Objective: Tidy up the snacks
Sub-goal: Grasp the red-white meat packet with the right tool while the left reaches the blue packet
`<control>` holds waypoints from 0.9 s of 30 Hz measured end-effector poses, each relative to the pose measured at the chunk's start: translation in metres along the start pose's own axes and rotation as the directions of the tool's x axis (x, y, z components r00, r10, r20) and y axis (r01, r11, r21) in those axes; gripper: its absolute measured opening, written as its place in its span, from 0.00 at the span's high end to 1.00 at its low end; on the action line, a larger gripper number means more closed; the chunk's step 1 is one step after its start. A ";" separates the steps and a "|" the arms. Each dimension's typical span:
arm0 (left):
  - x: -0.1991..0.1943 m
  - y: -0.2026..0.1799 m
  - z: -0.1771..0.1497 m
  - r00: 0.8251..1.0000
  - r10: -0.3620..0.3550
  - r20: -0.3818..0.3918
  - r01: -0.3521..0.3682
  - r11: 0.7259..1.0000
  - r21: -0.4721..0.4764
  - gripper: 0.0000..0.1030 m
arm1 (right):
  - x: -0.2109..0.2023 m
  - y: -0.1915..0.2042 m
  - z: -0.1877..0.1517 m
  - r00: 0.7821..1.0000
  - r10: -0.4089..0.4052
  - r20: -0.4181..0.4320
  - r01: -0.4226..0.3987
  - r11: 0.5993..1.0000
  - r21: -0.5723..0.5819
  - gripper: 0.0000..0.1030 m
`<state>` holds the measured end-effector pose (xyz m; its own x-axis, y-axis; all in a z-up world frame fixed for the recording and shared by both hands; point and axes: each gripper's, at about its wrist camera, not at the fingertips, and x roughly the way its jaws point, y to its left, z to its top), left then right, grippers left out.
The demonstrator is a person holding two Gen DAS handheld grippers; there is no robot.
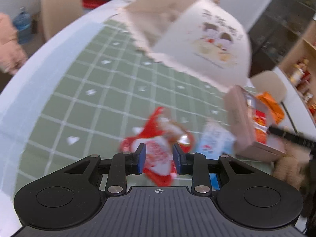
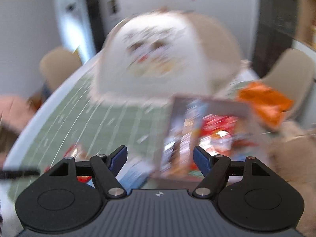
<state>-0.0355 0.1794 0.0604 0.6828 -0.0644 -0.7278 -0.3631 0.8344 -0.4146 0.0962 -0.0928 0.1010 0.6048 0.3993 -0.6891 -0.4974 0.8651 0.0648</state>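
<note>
Two hand-held grippers are working here, and you are holding one in each hand. Your left hand-held gripper [image 1: 159,159] is closing its blue pads on a small red and white plastic snack packet [image 1: 158,156]; the pads seem to be pressing its sides, so I am judging it as gripped. This packet is hanging just above the green checked cloth [image 1: 79,98] that is covering the bench. A second red packet [image 1: 160,126] and a pale blue and white packet [image 1: 214,138] are lying on the cloth just beyond it.

Your right hand-held gripper [image 2: 160,159] is standing open and is holding nothing. It is pointing at the shallow brown cardboard tray [image 2: 207,100], which is already carrying several red packets. An orange foil bag [image 2: 264,102] is sitting at the far right edge of the tray.

The packet is probably very light, soft and a little slippery, and its content may be fragile. I think you are doing well to take it across the flat middle, not at the crimped end, and to squeeze gently.

Much is hard to make out. Both views are blurring strongly, most of all the right one. The big white box with a cartoon print [image 1: 207,45] is hiding the far side of the bench. The lower part of the held packet is cut off behind the gripper body, and I cannot read any label.
</note>
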 end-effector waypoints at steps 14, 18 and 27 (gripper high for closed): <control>-0.030 0.056 -0.012 0.994 0.094 0.048 -0.087 0.988 -0.127 0.68 | 0.105 0.151 -0.018 0.980 0.173 -0.094 -0.177 0.984 -0.030 0.28; -0.040 0.064 -0.011 0.993 0.101 0.065 -0.091 0.986 -0.137 0.68 | 0.124 0.174 -0.020 0.983 0.132 -0.123 -0.147 0.983 -0.114 0.34; -0.020 0.046 0.001 0.997 0.058 0.050 -0.053 0.994 -0.098 0.68 | 0.046 0.151 -0.077 0.958 0.229 -0.171 -0.266 0.933 -0.241 0.51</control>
<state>-0.0656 0.2191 0.0566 0.6912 0.0113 -0.7226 -0.4589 0.7793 -0.4268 0.0009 0.0324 0.0232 0.3593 0.5291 -0.7687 -0.7752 0.6279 0.0698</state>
